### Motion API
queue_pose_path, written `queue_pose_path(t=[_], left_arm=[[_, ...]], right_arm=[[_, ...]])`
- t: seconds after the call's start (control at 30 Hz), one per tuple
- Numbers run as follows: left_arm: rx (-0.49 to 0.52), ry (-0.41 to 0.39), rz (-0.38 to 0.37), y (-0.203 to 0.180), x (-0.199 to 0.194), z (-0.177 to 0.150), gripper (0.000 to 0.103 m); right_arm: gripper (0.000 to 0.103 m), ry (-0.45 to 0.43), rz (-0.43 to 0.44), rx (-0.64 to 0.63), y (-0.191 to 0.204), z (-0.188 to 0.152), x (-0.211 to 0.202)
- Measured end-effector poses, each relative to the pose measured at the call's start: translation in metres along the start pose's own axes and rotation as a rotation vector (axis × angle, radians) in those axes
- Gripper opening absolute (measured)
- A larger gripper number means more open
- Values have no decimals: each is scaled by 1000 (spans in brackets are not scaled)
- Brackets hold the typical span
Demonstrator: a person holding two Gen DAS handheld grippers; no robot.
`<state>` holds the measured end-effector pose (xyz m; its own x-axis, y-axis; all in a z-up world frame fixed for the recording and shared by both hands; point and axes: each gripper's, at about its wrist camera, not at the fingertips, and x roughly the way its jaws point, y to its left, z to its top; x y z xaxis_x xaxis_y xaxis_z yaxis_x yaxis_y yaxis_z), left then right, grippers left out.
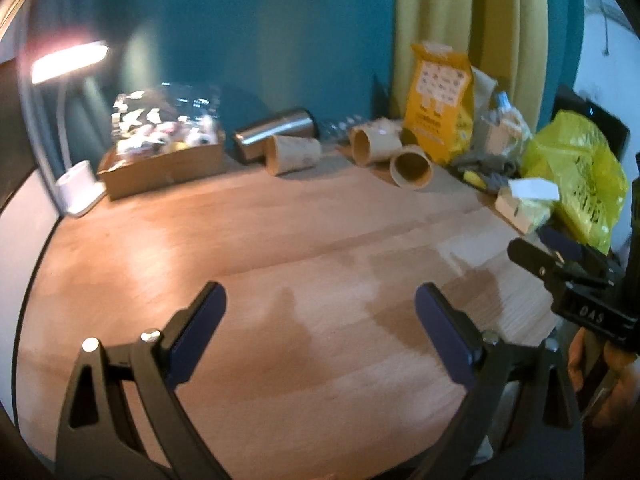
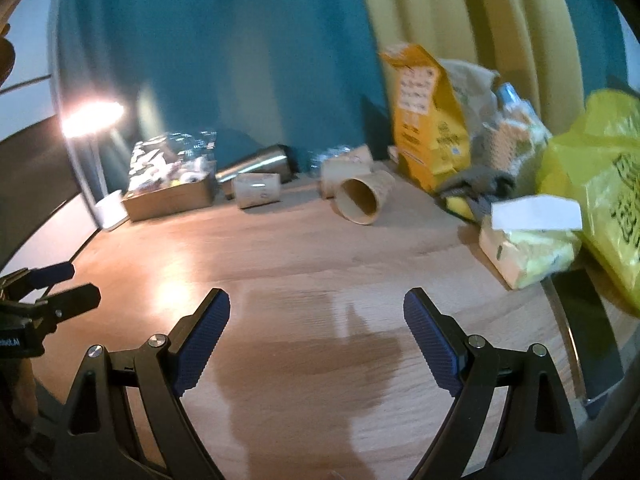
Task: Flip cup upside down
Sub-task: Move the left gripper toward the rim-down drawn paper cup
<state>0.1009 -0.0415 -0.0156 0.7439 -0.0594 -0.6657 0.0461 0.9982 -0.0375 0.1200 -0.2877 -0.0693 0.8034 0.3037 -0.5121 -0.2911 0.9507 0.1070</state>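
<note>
Three tan paper cups lie on their sides at the back of the wooden table: one at the left (image 1: 292, 154), one in the middle (image 1: 374, 144) and one nearer the front with its mouth facing me (image 1: 412, 166). In the right wrist view the open-mouthed cup (image 2: 360, 196) lies ahead, with another cup (image 2: 258, 190) to its left. My left gripper (image 1: 320, 328) is open and empty over the table, far from the cups. My right gripper (image 2: 316, 332) is open and empty too, and shows in the left wrist view at the right edge (image 1: 560, 256).
A steel tumbler (image 1: 276, 134) lies behind the cups. A cardboard box of packets (image 1: 160, 156) and a lit desk lamp (image 1: 68, 60) stand at the back left. An orange bag (image 1: 438, 104), a yellow plastic bag (image 1: 576, 176) and a tissue pack (image 2: 528, 248) crowd the right side.
</note>
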Motion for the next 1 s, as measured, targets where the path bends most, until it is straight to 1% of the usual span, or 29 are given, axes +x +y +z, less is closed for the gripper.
queue_pose_path(t=[0.13,0.3,0.43,0.6,0.67,0.77,0.87,1.0], left_arm=[[78,38,-24,-23,33,27,97],[137,98,-78,-49,84,66,97],[161,152,-121,-68,123,97,97],[212,164,-152,-93,164,132,97],[226,163,-163,-105,180,146,97],[246,166,-185,-121,203,164,97],[250,177,-208,-132,225,180,97],[271,211,-195,-148,262,195,97]], right_arm=[[91,-4,-31,56,-24,8,15],[91,-21,-71,116,-59,19,31],[91,-30,-121,152,-85,25,42],[91,-83,-244,132,-110,41,50],[91,-102,-273,137,-123,50,56],[91,-132,-296,145,-138,62,61],[91,-135,-306,165,-153,71,71],[91,-121,-335,181,-166,75,81]])
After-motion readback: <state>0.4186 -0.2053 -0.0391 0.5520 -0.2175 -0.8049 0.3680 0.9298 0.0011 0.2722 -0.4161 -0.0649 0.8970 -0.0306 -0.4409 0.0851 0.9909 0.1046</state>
